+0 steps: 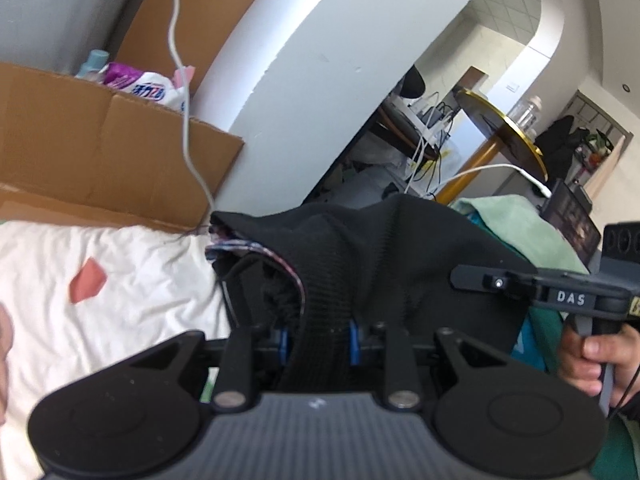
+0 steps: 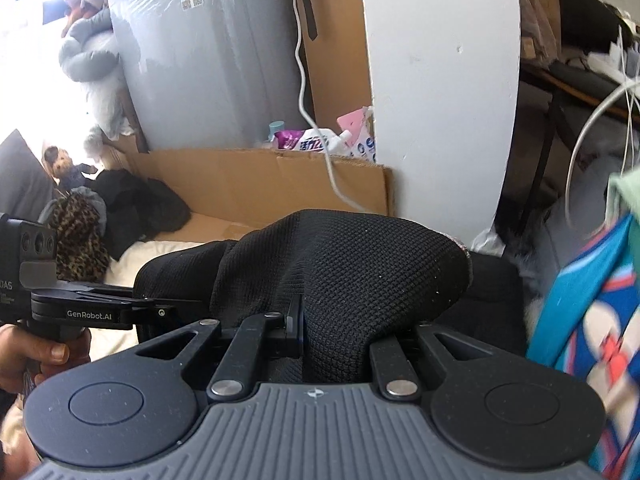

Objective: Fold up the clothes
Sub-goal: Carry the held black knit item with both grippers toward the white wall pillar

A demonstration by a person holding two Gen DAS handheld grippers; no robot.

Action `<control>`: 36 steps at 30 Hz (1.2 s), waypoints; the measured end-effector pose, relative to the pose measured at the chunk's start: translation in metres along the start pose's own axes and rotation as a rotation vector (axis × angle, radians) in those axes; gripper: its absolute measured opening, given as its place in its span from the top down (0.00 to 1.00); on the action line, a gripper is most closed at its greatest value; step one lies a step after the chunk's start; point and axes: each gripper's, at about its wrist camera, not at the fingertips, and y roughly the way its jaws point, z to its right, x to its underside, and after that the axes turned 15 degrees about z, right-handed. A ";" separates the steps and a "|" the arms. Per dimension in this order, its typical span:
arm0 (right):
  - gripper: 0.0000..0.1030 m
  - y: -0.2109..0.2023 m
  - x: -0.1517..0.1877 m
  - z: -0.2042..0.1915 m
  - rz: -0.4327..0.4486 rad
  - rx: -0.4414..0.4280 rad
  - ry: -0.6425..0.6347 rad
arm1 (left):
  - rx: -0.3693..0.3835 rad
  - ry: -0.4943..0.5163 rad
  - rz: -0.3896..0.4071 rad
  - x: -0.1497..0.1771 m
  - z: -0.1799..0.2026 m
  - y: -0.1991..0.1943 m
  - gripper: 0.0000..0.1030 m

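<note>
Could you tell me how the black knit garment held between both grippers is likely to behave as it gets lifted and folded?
The black knit garment likely stays floppy: it bunches and drapes over the right gripper. Its coarse ribbing probably resists slipping from the left gripper.

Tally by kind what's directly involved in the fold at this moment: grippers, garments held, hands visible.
Grippers: 2, left gripper and right gripper
Garments held: 1, black knit garment
Hands visible: 2, right hand and left hand
Total: 5

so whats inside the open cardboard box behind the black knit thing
Over the cardboard box rim: a purple-white refill pouch and a pale blue bottle cap. The box wall hides anything lower down.
</note>
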 end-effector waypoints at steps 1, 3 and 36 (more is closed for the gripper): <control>0.90 0.003 -0.005 0.009 -0.004 0.001 0.008 | 0.001 -0.001 0.008 -0.001 0.002 0.007 0.73; 0.90 0.010 -0.013 0.023 -0.002 0.007 -0.022 | 0.004 -0.004 0.027 -0.004 0.006 0.023 0.73; 0.89 0.173 0.016 0.135 0.082 0.253 -0.189 | -0.073 0.071 -0.030 0.011 -0.037 0.222 0.73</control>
